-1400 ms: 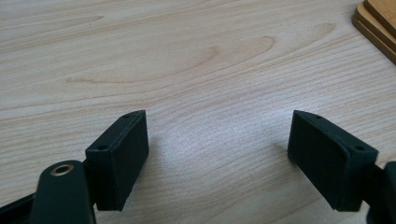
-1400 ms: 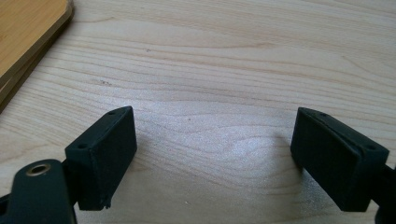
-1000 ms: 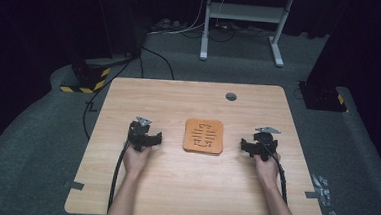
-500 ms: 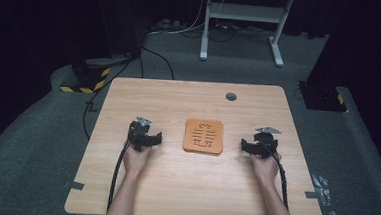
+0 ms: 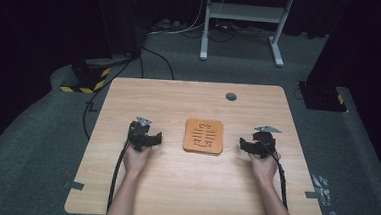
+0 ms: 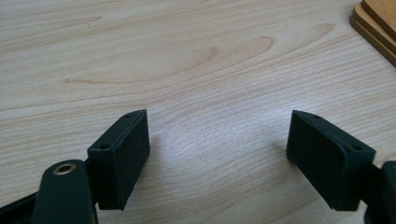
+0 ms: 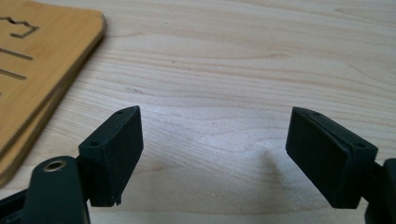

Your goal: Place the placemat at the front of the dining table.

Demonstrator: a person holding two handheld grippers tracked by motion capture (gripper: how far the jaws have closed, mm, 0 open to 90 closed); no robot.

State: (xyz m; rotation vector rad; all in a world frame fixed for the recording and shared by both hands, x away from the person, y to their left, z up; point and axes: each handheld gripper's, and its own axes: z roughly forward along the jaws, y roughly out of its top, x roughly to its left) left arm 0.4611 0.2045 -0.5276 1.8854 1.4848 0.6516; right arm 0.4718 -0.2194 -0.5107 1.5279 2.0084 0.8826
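Observation:
An orange wooden board (image 5: 203, 136) with cut-out slots lies flat in the middle of the light wooden table (image 5: 183, 187). My left gripper (image 5: 145, 134) rests on the table to the board's left, open, with bare wood between its fingers (image 6: 217, 135); the board's corner (image 6: 376, 21) shows at the upper right of the left gripper view. My right gripper (image 5: 260, 142) sits to the board's right, apart from it. It is open (image 7: 212, 135), its jaws have just been closing a little, and nothing is between them. The board's edge (image 7: 37, 60) lies at that view's left.
A round grey grommet (image 5: 230, 96) sits near the table's far edge. Beyond the table, a white stand (image 5: 244, 20) and cables lie on the grey floor, with a yellow-black striped base (image 5: 87, 78) at the far left. Black cables trail from both grippers along the forearms.

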